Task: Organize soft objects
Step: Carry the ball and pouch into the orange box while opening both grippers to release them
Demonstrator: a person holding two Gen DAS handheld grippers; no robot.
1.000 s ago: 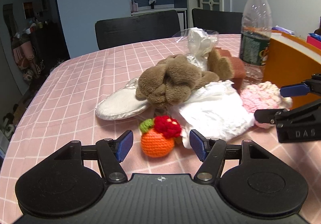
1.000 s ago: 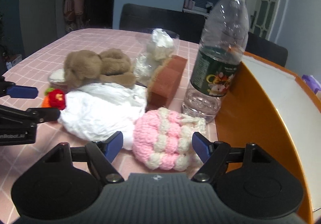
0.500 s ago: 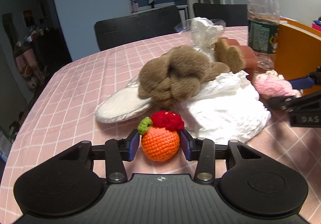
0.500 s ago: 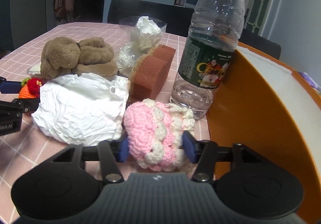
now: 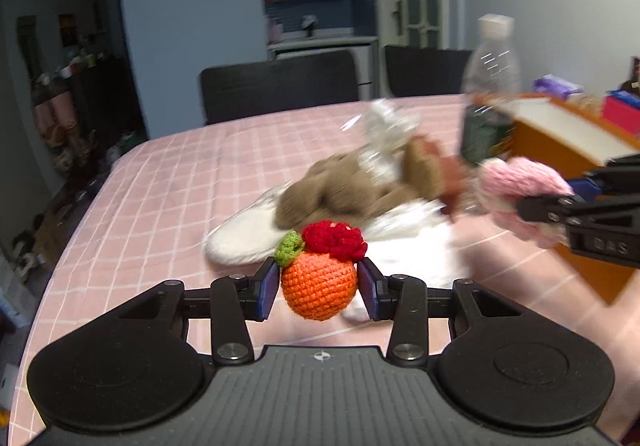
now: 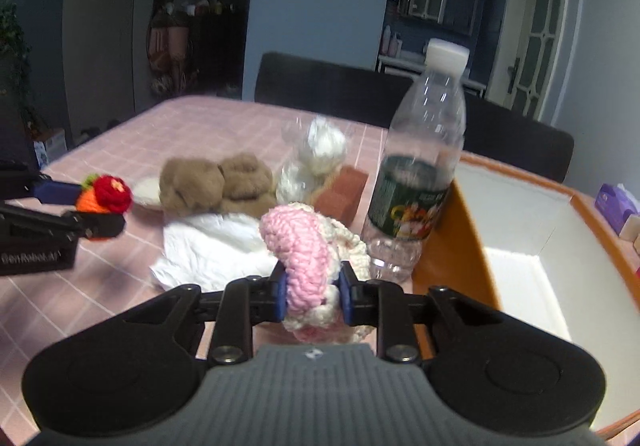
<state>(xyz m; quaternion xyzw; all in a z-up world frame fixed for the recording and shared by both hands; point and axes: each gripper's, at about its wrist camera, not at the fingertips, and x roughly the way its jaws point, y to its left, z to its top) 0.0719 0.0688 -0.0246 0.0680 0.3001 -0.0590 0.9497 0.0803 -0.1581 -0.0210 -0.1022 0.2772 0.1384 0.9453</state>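
Above pink tablecloth (image 5: 168,182), left gripper (image 5: 319,288) clamps crochet orange (image 5: 319,284), right gripper (image 6: 313,296) seemingly squeezes pink crochet (image 6: 304,254).

Both grippers are matte black with blue pads (image 5: 269,288) on the jaws. Round discs flank a ribbed grey centre plate, with silver screws at the linkage pivots. The left gripper (image 6: 86,212) carries white lettering on its side.

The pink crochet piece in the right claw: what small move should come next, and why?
Probably carry it sideways over the orange box and let go. The right claw, whose jaws have just been closing, pinches the pink crochet piece clear of the table; the box beside it stands open, white inside, right of the water bottle.
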